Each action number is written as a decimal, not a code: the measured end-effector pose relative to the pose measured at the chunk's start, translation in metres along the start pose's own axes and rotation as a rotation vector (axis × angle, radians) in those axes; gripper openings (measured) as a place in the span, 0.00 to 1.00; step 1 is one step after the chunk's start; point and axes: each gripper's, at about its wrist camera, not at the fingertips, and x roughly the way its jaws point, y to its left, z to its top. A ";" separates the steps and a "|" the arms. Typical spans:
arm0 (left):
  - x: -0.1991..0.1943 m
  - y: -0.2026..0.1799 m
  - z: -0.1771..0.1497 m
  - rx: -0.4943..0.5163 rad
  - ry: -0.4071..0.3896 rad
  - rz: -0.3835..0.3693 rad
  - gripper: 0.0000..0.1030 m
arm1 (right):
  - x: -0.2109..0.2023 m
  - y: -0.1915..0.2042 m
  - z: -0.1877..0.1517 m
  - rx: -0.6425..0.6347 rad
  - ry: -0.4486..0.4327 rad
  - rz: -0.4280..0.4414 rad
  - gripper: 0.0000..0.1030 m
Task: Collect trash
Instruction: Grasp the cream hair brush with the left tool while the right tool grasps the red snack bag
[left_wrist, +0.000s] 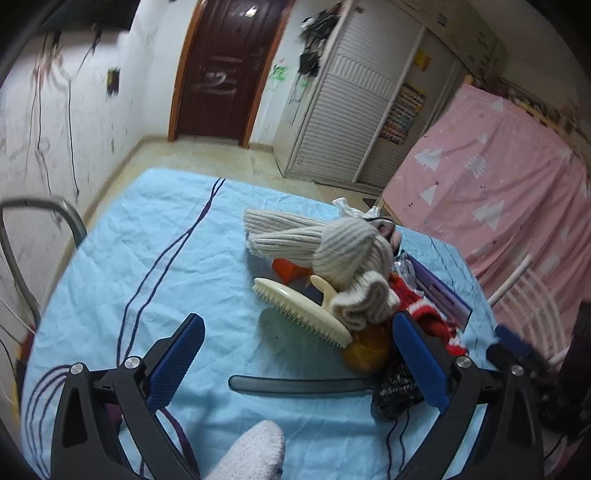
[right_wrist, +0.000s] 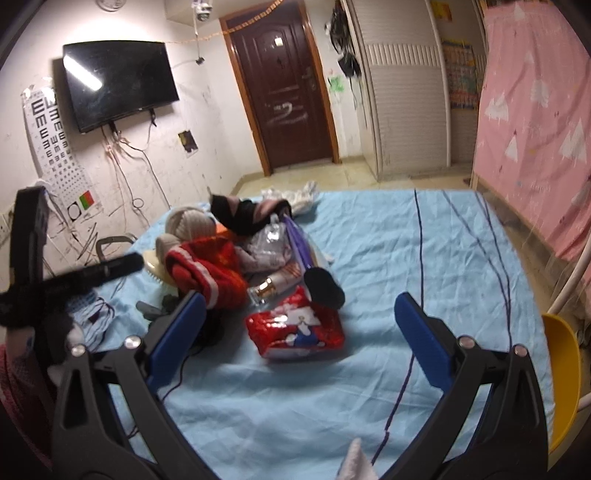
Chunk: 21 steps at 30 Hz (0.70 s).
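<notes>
Red snack wrapper lies just ahead between right gripper fingers, spread wide and empty; left gripper likewise agape, farther.

Each gripper, left and right, has a black plastic frame with triangular cut-outs and two silver round-head screws per side. The fingers carry blue pads with a fine cross-hatched texture (clearest in the left wrist view). A white knitted glove shows at the lower edge.
</notes>
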 end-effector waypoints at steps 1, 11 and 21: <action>0.004 0.005 0.004 -0.031 0.017 -0.008 0.89 | 0.003 -0.002 0.000 0.010 0.020 0.013 0.96; 0.042 0.028 0.015 -0.257 0.168 -0.081 0.62 | 0.028 0.003 0.004 -0.013 0.143 0.088 0.87; 0.073 0.029 0.020 -0.416 0.192 -0.198 0.27 | 0.042 0.007 0.001 -0.040 0.209 0.151 0.46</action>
